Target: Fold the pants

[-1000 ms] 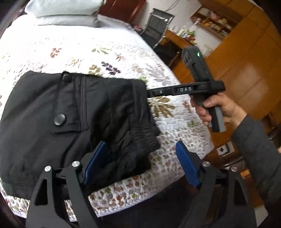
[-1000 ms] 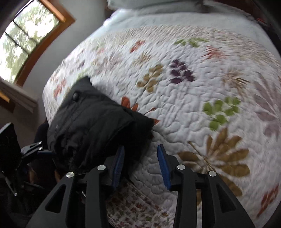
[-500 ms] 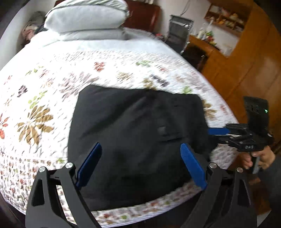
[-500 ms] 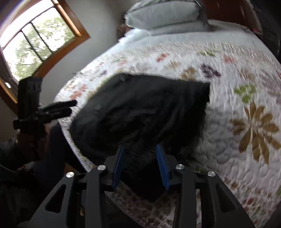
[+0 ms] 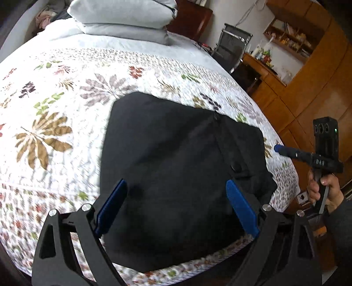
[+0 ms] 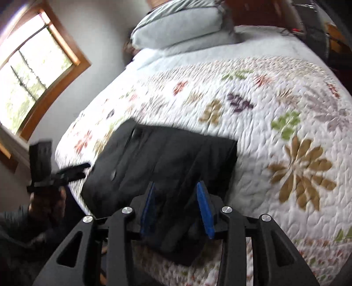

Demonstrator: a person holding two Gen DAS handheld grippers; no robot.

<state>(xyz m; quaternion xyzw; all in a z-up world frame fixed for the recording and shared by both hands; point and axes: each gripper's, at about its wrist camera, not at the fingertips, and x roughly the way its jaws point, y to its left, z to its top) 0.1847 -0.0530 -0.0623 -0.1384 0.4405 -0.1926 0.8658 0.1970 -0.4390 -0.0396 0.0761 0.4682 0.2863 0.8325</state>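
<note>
The black pants [image 5: 180, 176] lie folded into a compact block near the front edge of the bed; they also show in the right wrist view [image 6: 167, 162]. My left gripper [image 5: 176, 198] is open and empty, hovering above the pants' near part. My right gripper [image 6: 176, 202] is open with a narrower gap, above the near corner of the pants, nothing between its pads. The right gripper also shows in the left wrist view [image 5: 279, 149], just off the pants' right edge. The left gripper shows in the right wrist view [image 6: 85, 169] at the pants' left edge.
The floral quilt [image 5: 55, 114] covers the bed, with grey pillows [image 5: 125, 19] stacked at the head. A chair [image 5: 233, 50], a desk and wooden cabinets [image 5: 308, 92] stand to the right. A window [image 6: 33, 72] is on the left wall.
Both grippers have let go of the pants and drawn back and up. The pants now lie flat as a folded block with the pocket flap hidden. The right gripper moved off the pants' right edge.
</note>
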